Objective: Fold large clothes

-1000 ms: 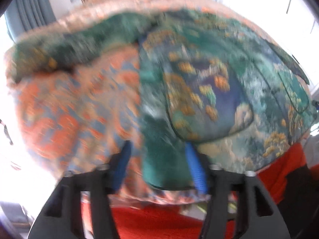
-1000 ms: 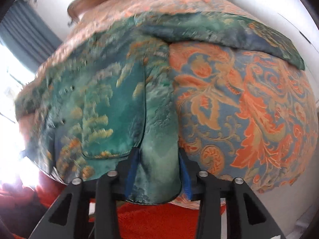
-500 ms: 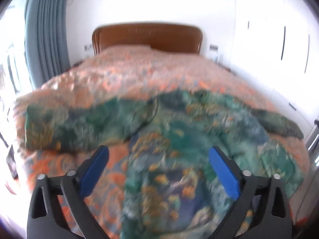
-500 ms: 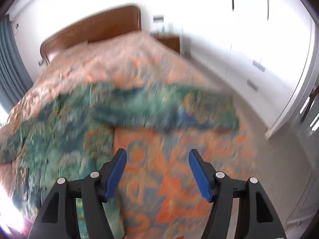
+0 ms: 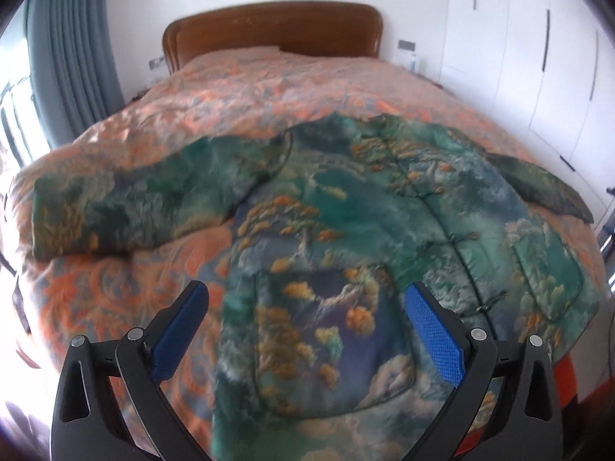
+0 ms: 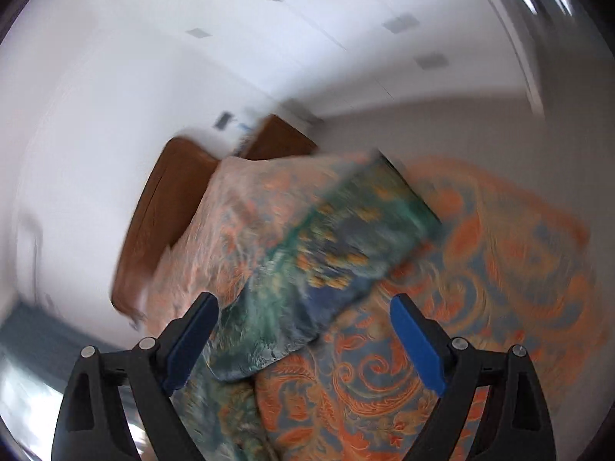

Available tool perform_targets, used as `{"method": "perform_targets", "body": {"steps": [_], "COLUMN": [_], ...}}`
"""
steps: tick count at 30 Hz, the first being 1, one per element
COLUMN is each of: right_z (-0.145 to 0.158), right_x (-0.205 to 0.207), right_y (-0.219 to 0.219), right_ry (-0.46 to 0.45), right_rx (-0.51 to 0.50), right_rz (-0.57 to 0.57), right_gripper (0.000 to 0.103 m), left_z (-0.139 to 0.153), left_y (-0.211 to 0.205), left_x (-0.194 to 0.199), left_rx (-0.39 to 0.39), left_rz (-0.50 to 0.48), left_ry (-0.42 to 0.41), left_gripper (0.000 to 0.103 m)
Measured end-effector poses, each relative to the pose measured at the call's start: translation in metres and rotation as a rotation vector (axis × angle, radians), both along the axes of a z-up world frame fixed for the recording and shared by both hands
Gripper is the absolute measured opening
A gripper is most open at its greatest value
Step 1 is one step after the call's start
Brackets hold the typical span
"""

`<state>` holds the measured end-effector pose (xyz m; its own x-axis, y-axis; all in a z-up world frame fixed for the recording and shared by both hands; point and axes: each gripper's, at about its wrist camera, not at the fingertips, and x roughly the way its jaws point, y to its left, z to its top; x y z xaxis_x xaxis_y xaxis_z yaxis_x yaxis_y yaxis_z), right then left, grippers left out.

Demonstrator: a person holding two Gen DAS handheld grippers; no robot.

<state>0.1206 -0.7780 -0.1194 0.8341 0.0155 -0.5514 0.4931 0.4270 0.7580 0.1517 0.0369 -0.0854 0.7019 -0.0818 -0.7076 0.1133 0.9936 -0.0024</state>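
So the big green jacket with the painted landscape print was lying spread out flat, front side up, across the foot half of the bed, on top of the orange and blue patterned bedspread. Its hem reached the foot edge, and its collar pointed toward the wooden headboard. One sleeve stretched out toward the bed's edge on the curtain side, and the other sleeve ran toward the edge on the side with the white wardrobe doors. A row of knot buttons ran down the middle, with a patch pocket on either side. The left tool hung above the hem end with its blue pads wide apart, not gripping anything, the nearer pocket showing between them. The right tool was tilted hard, so the whole room looked sideways and smeared in its view, and it was spread wide too with nothing in it, hanging over the wardrobe-side sleeve. I couldn't tell whether either one touched the fabric.
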Motion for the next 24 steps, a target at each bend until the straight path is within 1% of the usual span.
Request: {"method": "perform_targets", "body": {"steps": [2,3,4,6,9,11,12,14,15,16,17,18,19,20,21,22,23,24], "right_z": [-0.021,-0.033,-0.041,-0.051,-0.062,-0.071,-0.076,-0.085,-0.088,-0.092,-0.094,-0.095,-0.093,-0.089,-0.077,-0.069,-0.054,-0.030], "right_x": [0.001,0.003,0.006,0.013,0.027,0.033,0.037,0.045,0.048,0.052,0.054,0.059,0.057,0.059,0.062,0.063,0.068,0.075], "right_y": [-0.006,-0.009,-0.012,-0.016,-0.021,-0.025,-0.028,-0.033,-0.036,-0.039,-0.042,-0.045,-0.048,-0.048,-0.046,-0.044,-0.039,-0.032], "right_ry": [-0.002,-0.017,-0.026,-0.019,0.009,0.029,0.032,0.046,0.048,0.051,0.050,0.065,0.073,0.077,0.075,0.072,0.064,0.049], "right_rx": [0.088,0.132,0.156,0.172,0.159,0.151,0.150,0.145,0.144,0.144,0.146,0.144,0.137,0.121,0.086,0.059,0.016,-0.041], "right_rz": [-0.036,-0.059,-0.075,-0.094,-0.128,-0.168,-0.184,-0.209,-0.216,-0.225,-0.224,-0.229,-0.233,-0.234,-0.220,-0.210,-0.189,-0.149], "right_gripper": [0.093,0.093,0.093,0.093,0.093,0.089,0.086,0.078,0.067,0.050,0.041,0.026,0.017,0.015,0.012,0.012,0.011,0.011], "left_z": [-0.001,0.000,0.001,0.003,0.007,0.009,0.010,0.009,0.009,0.008,0.007,0.006,0.005,0.005,0.004,0.003,0.003,0.002], "left_y": [0.006,0.008,0.009,0.011,0.013,0.015,0.016,0.020,0.022,0.025,0.028,0.031,0.036,0.038,0.041,0.044,0.045,0.047], "left_x": [-0.003,-0.004,-0.007,-0.010,-0.014,-0.018,-0.019,-0.022,-0.022,-0.023,-0.024,-0.025,-0.027,-0.027,-0.028,-0.029,-0.029,-0.029], "left_rx": [-0.009,-0.009,-0.007,-0.002,0.003,0.002,0.000,-0.002,-0.003,-0.004,-0.008,-0.012,-0.021,-0.028,-0.036,-0.048,-0.054,-0.060], "left_rz": [0.022,0.031,0.042,0.055,0.066,0.071,0.075,0.089,0.095,0.103,0.114,0.123,0.137,0.144,0.151,0.158,0.160,0.161], "left_ry": [0.005,0.006,0.004,0.000,-0.005,-0.007,-0.004,0.006,0.010,0.015,0.019,0.023,0.028,0.031,0.034,0.040,0.042,0.042], "left_gripper": [0.102,0.102,0.102,0.102,0.102,0.102,0.102,0.102,0.102,0.102,0.102,0.102,0.102,0.102,0.102,0.102,0.102,0.102]}}
